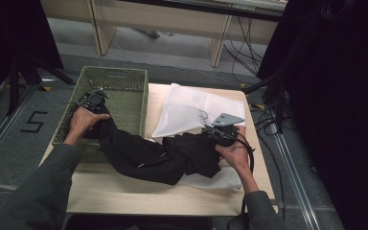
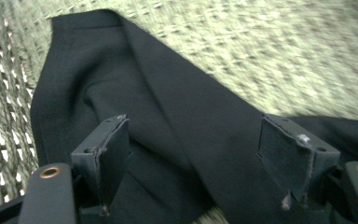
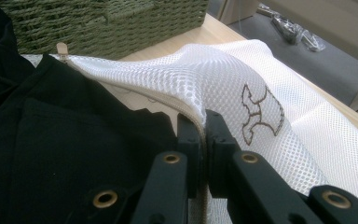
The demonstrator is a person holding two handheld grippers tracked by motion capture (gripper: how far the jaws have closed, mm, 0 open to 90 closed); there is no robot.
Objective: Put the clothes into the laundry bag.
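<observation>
A black garment (image 1: 143,158) trails from the green woven basket (image 1: 135,98) across the wooden table (image 1: 124,194). Its far end lies in the basket, where my left gripper (image 1: 94,100) hovers. In the left gripper view that gripper (image 2: 198,158) is open, jaws wide apart, with the black cloth (image 2: 168,102) lying between and under them on the basket floor (image 2: 284,56). A white mesh laundry bag (image 1: 187,108) lies right of the basket. My right gripper (image 1: 219,132) is shut on the bag's zipper edge (image 3: 204,135), lifting the mesh (image 3: 223,79) over the garment (image 3: 51,140).
The basket takes up the table's left rear corner. Bare wood shows along the front edge. A black curtain (image 1: 335,96) and cables (image 1: 268,115) stand close on the right. A pale bench (image 1: 172,24) sits beyond on the grey floor, which bears a taped "5" (image 1: 33,122).
</observation>
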